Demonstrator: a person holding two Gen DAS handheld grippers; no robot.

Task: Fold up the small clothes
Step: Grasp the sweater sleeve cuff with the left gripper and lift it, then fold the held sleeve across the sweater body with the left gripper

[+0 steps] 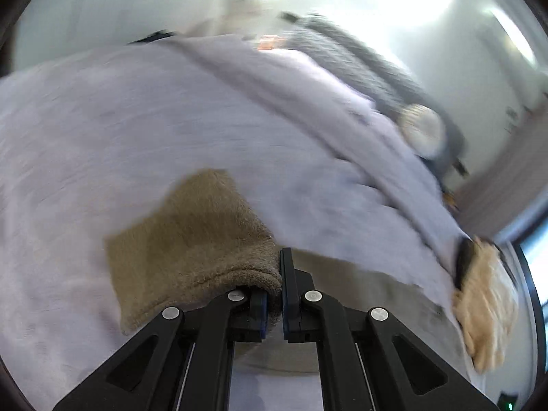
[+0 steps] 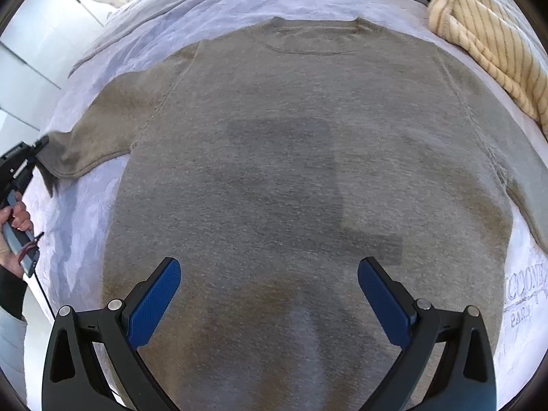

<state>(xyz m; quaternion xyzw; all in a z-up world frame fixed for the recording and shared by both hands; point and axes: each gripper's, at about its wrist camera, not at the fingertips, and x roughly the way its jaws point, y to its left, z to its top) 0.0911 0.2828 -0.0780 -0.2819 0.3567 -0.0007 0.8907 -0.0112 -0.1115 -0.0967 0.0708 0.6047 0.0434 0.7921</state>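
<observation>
A small grey-brown sweater lies flat on a lilac bedspread, neckline at the far side. My right gripper is open above the sweater's lower middle, blue pads wide apart. My left gripper is shut on the cuff of the sweater's left sleeve. It also shows in the right wrist view, at the sleeve end at the far left. The left wrist view is motion-blurred.
A cream striped knit lies at the bed's far right corner; it also shows in the left wrist view. A grey garment or pillow lies beyond the bedspread. A white wall and cabinet stand left of the bed.
</observation>
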